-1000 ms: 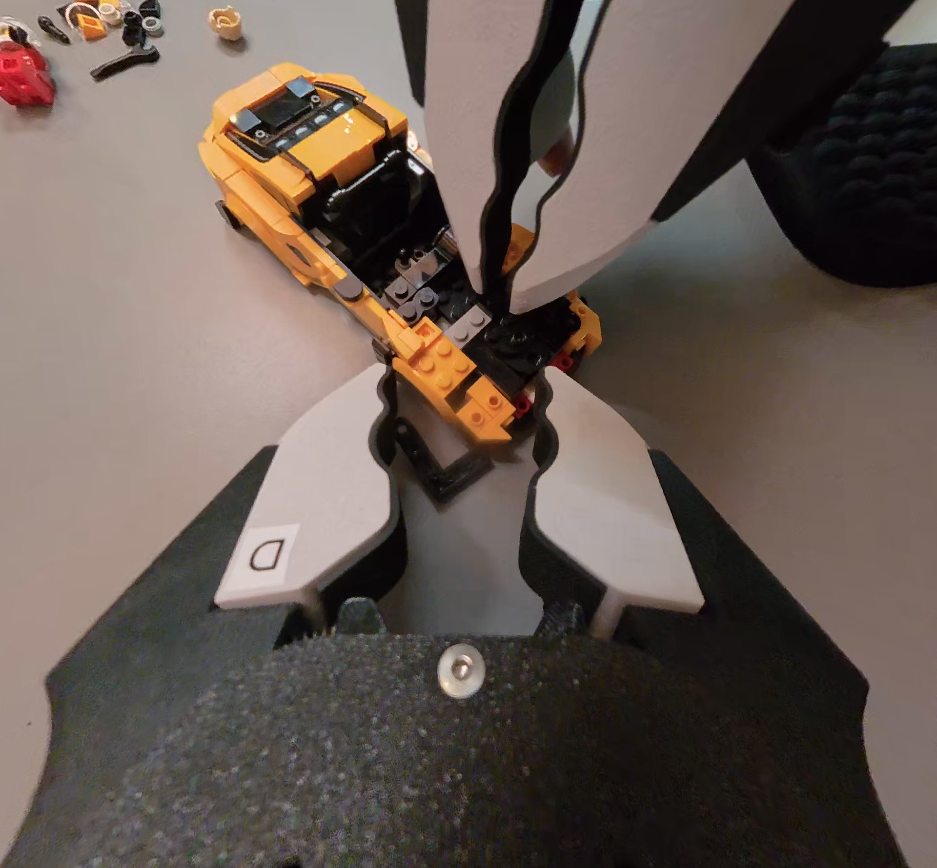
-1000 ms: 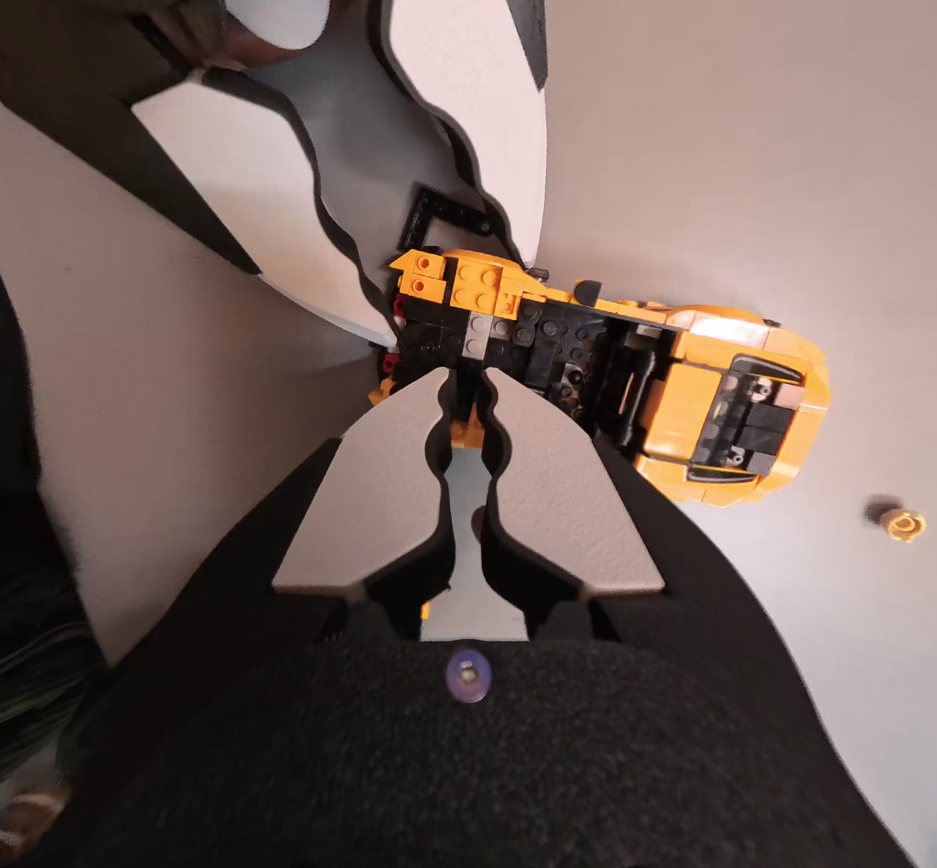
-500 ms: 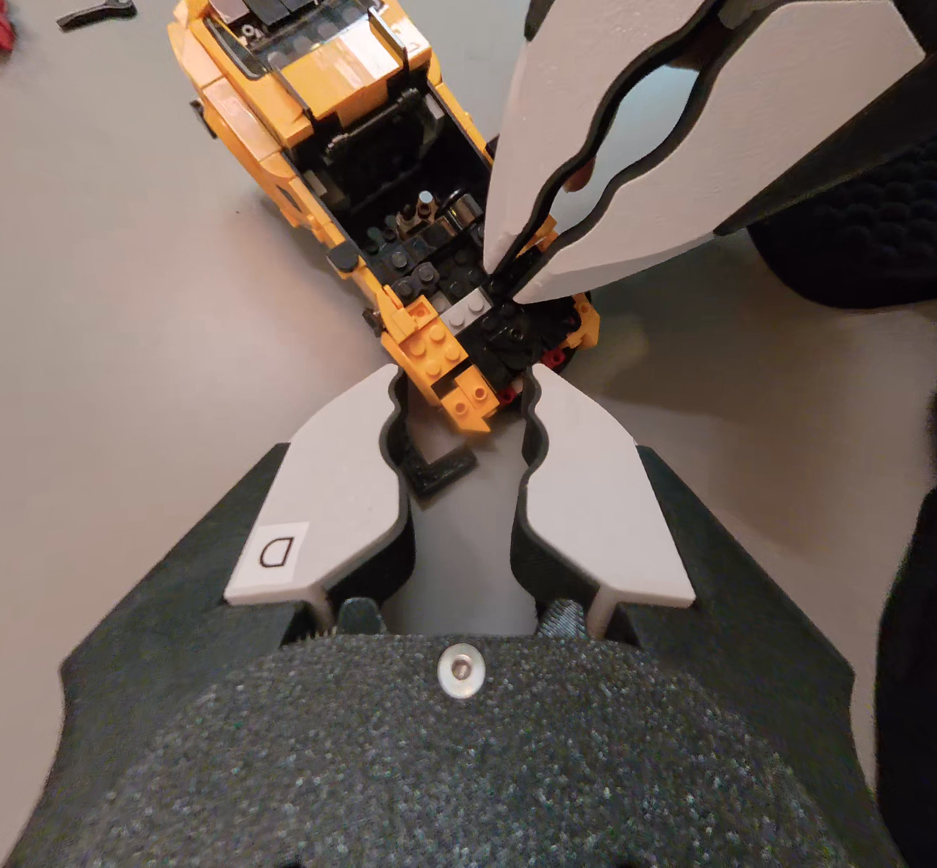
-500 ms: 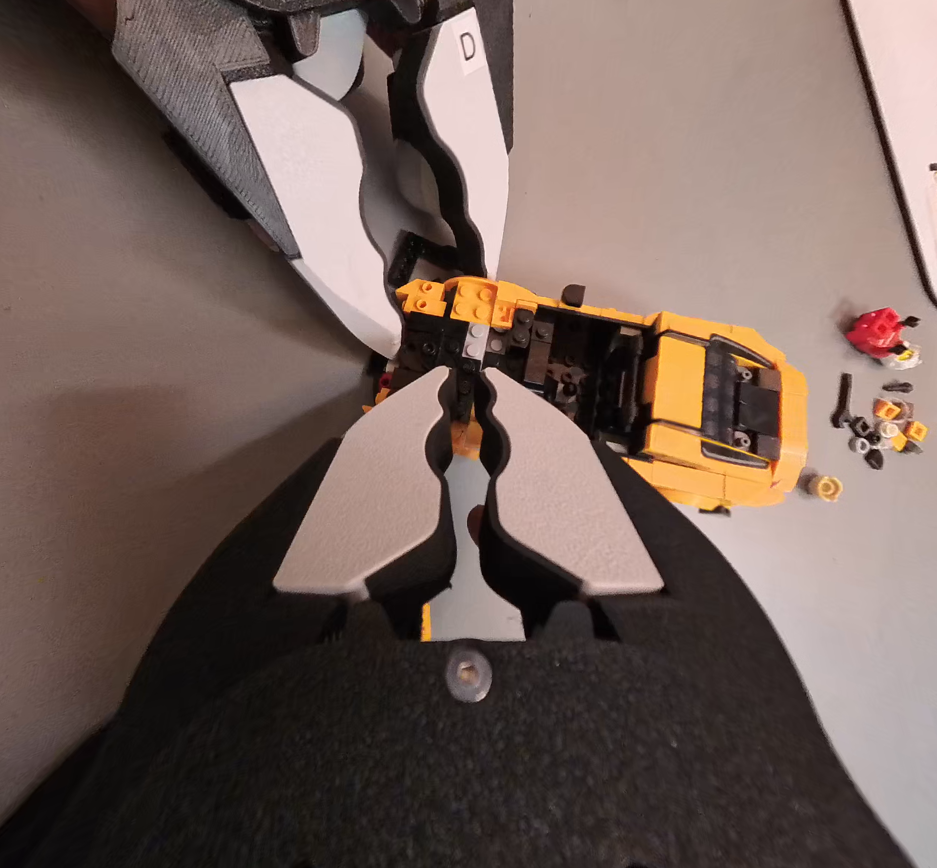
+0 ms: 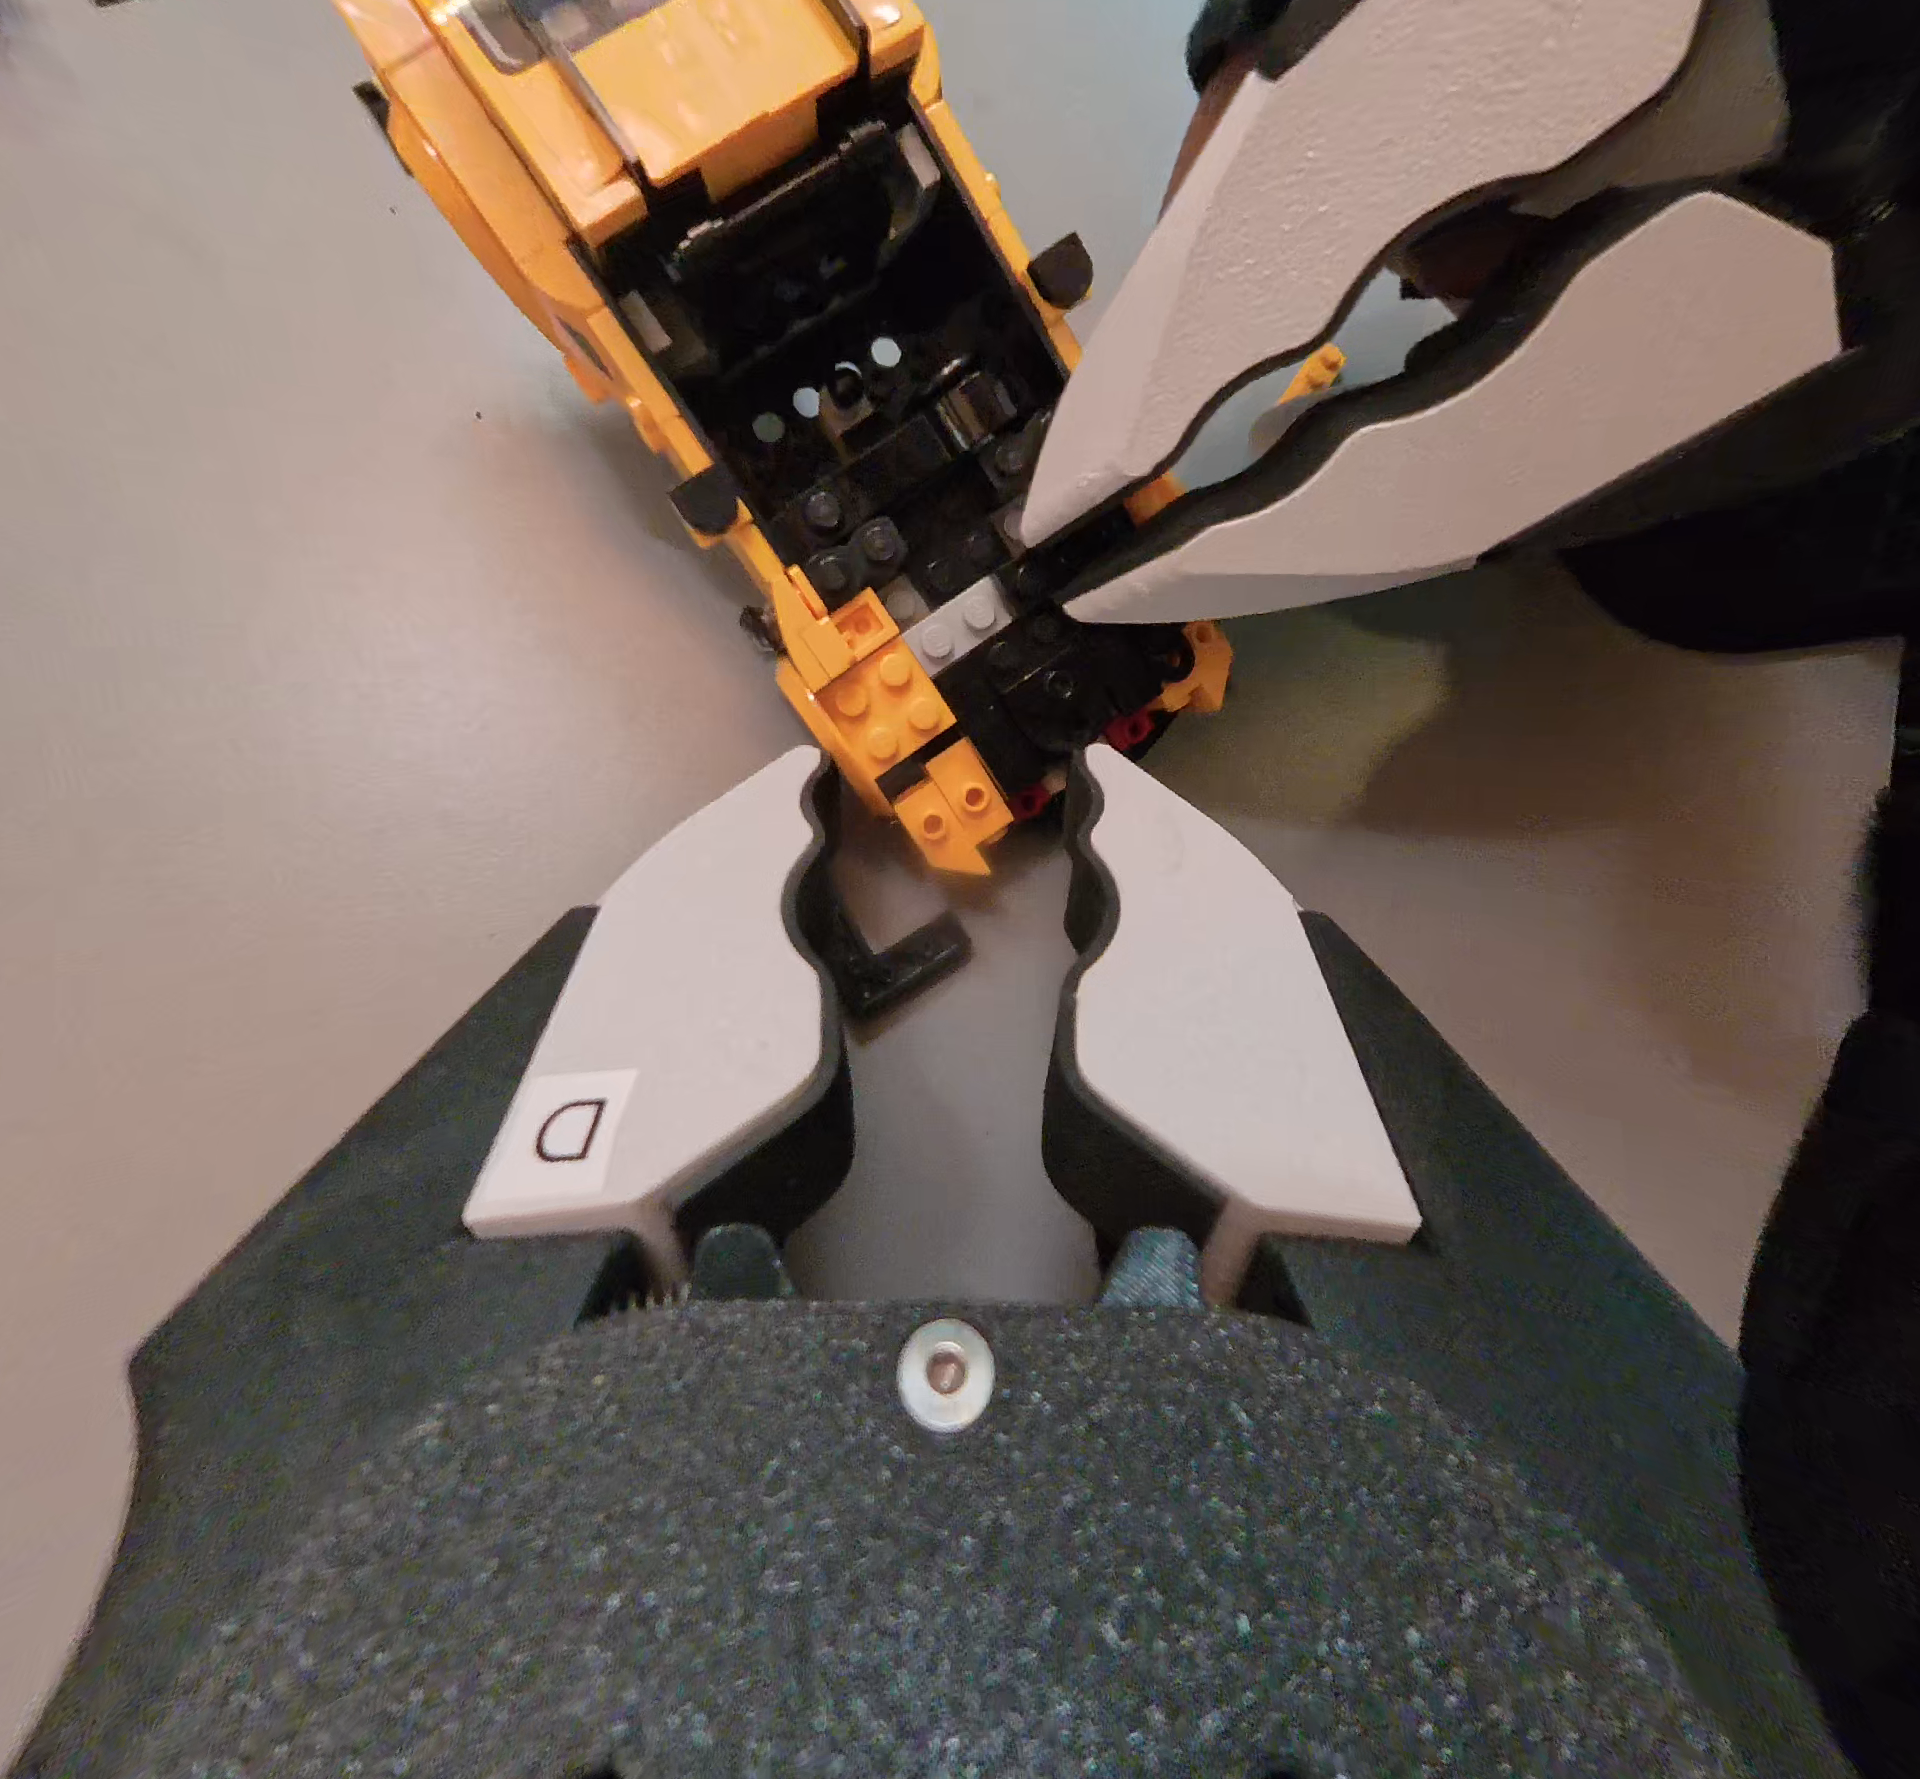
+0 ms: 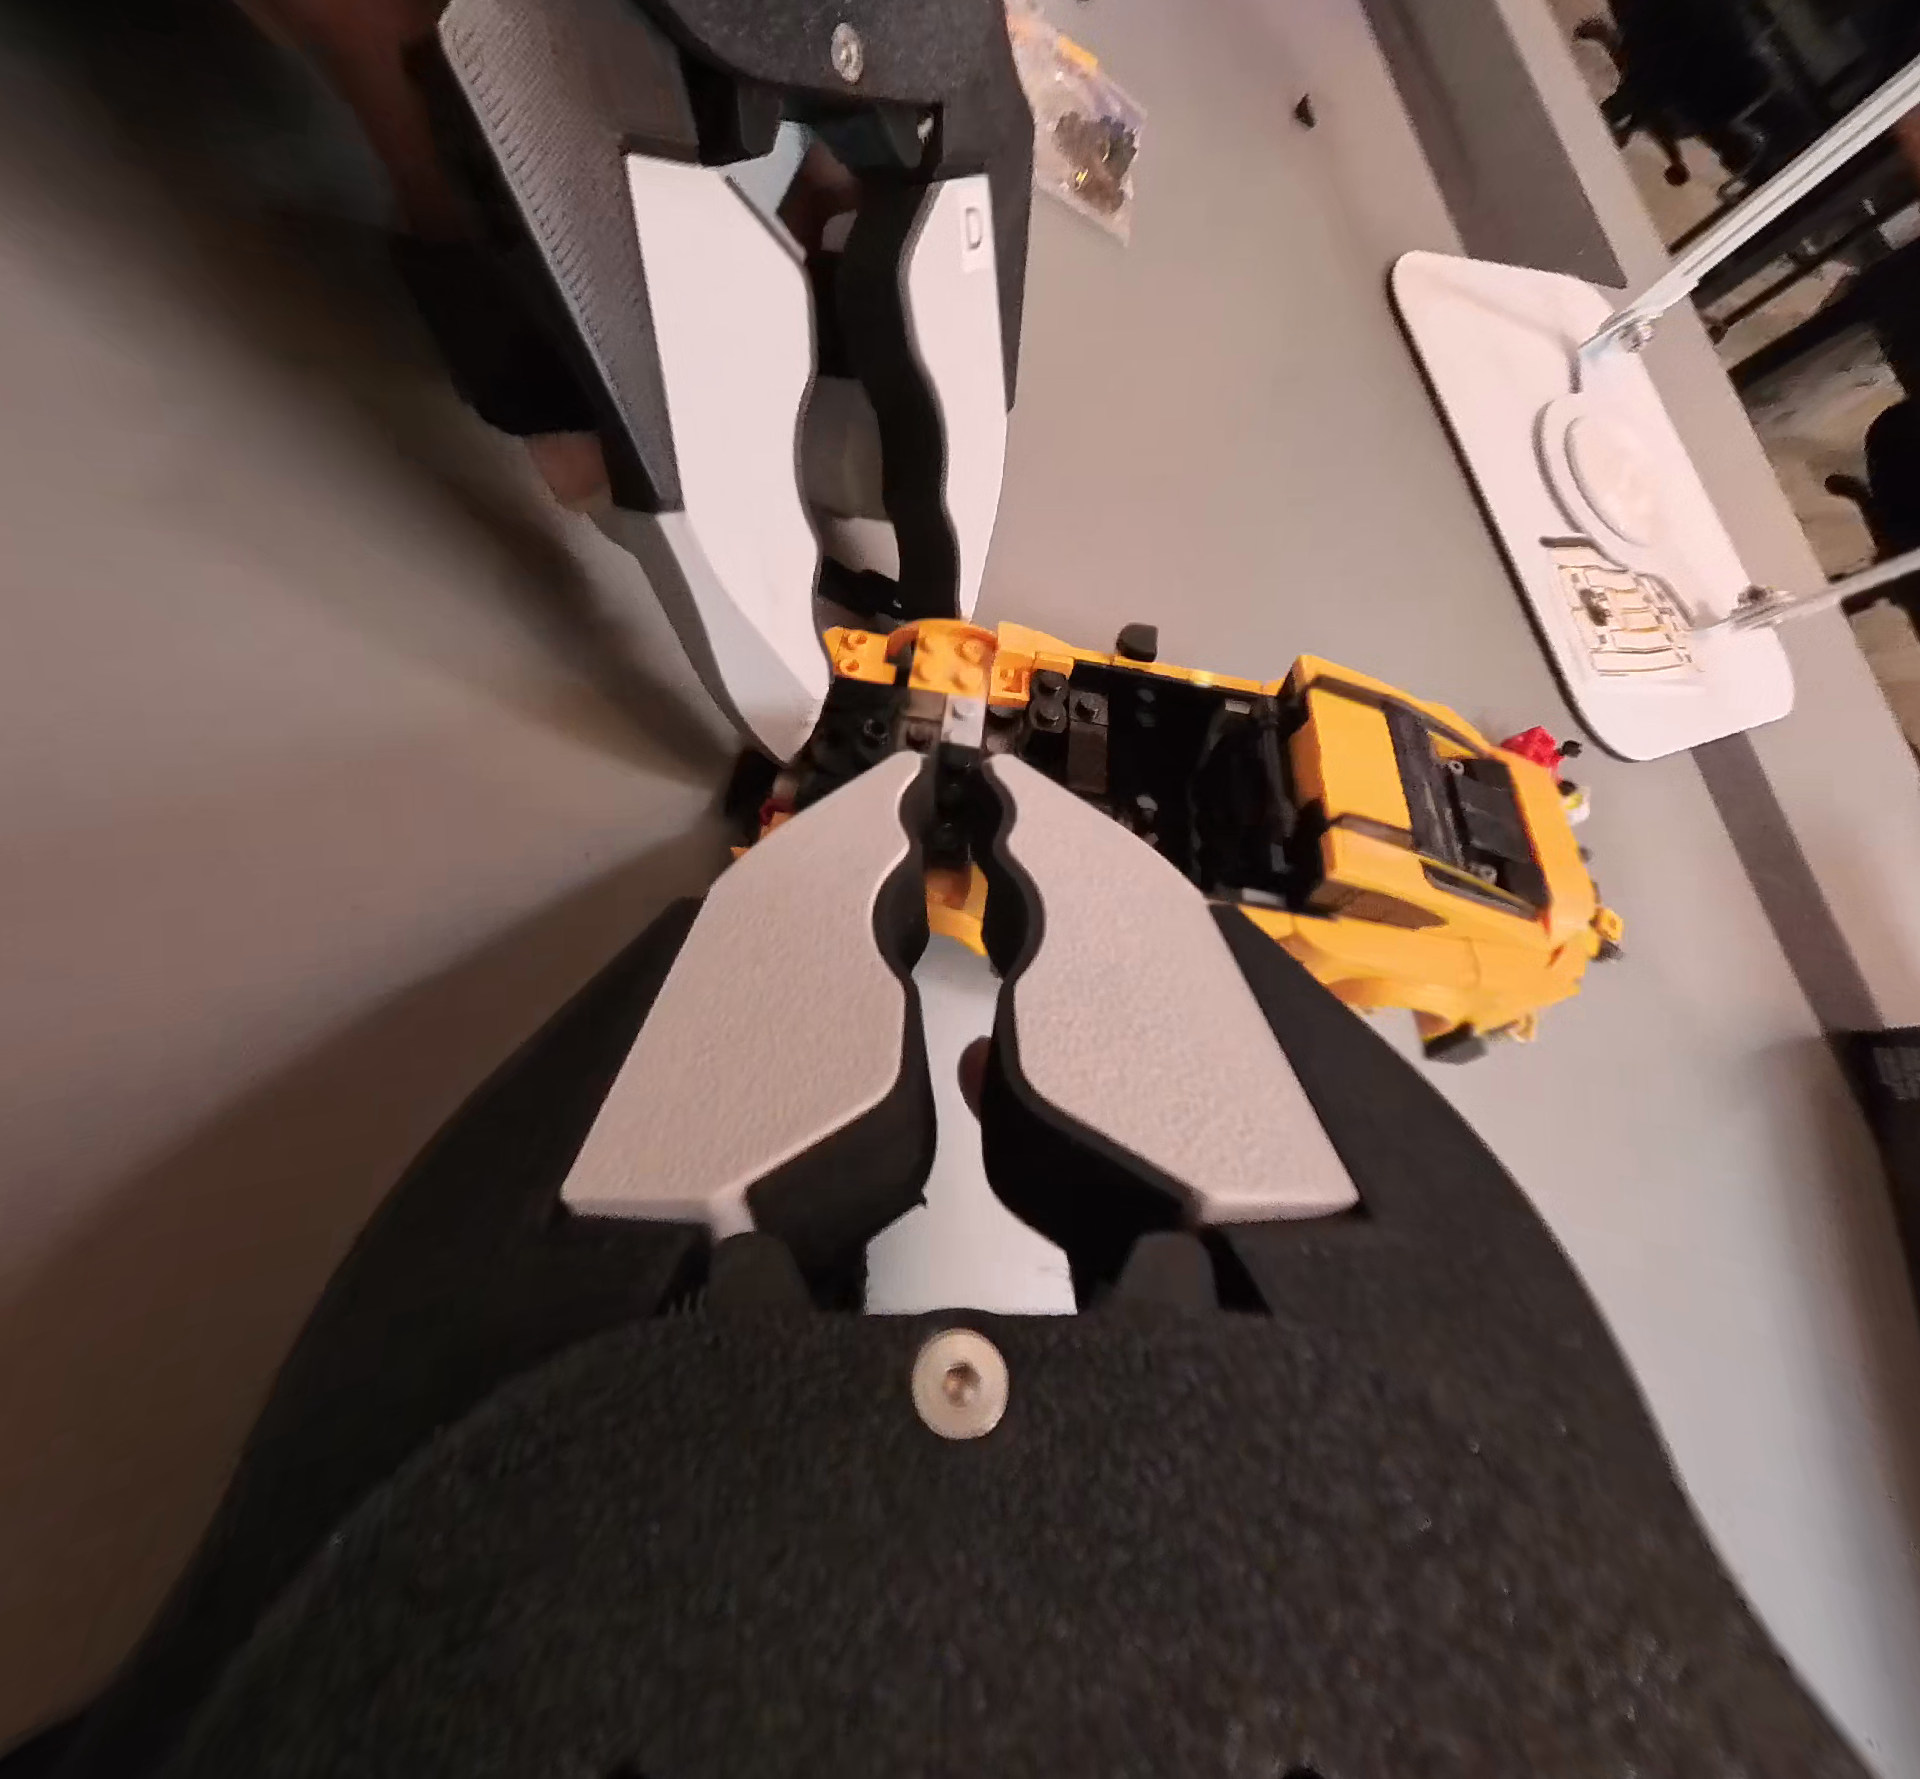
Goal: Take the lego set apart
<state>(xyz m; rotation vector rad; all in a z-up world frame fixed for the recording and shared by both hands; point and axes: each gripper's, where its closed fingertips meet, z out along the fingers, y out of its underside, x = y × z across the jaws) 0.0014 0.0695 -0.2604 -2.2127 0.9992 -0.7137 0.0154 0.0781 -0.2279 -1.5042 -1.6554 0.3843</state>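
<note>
plastic car (image 5: 665, 202) on the grey table (image 5: 229, 690), light, stiff, apt to shed bits. left gripper (image 5: 945, 784) half open, bracing its nose; right gripper (image 6: 951, 773) nearly closed, pinching a black brick (image 6: 948, 794).

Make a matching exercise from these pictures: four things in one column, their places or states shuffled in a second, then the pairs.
1. left gripper
2. right gripper
3. black L-shaped piece
4. white tray

A. lies on the table between open fingers
B. at the table's far edge, beyond the car
C. nearly closed on black bricks in the car's open end
D. open, straddling the car's end

Pairs: 1-D, 2-C, 3-A, 4-B
</note>
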